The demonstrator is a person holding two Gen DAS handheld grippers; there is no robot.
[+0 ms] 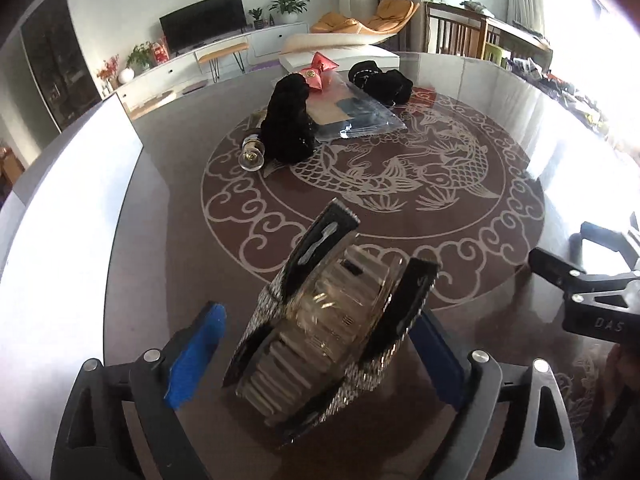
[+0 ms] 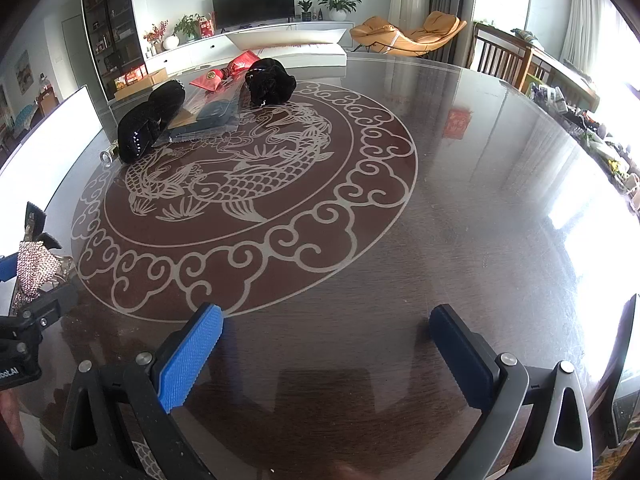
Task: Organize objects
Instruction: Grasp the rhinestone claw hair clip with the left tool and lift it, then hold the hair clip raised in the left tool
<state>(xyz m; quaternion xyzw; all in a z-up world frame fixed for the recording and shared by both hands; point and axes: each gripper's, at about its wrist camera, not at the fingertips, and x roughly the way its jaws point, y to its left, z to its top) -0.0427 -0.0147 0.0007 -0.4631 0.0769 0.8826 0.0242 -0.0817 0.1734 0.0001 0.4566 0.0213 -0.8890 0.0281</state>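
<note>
Blue ribbed fingers [image 2: 188, 356], black frames

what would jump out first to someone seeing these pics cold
The pale carved fish and cloud medallion fills the middle of the glossy dark round table. Close up, a rhinestone-covered hair claw clip with black tips sits between the open blue pads of the left hand-held gripper, not pressed by them. At the far side lie black velvet scrunchies by a clear plastic bag.
</note>
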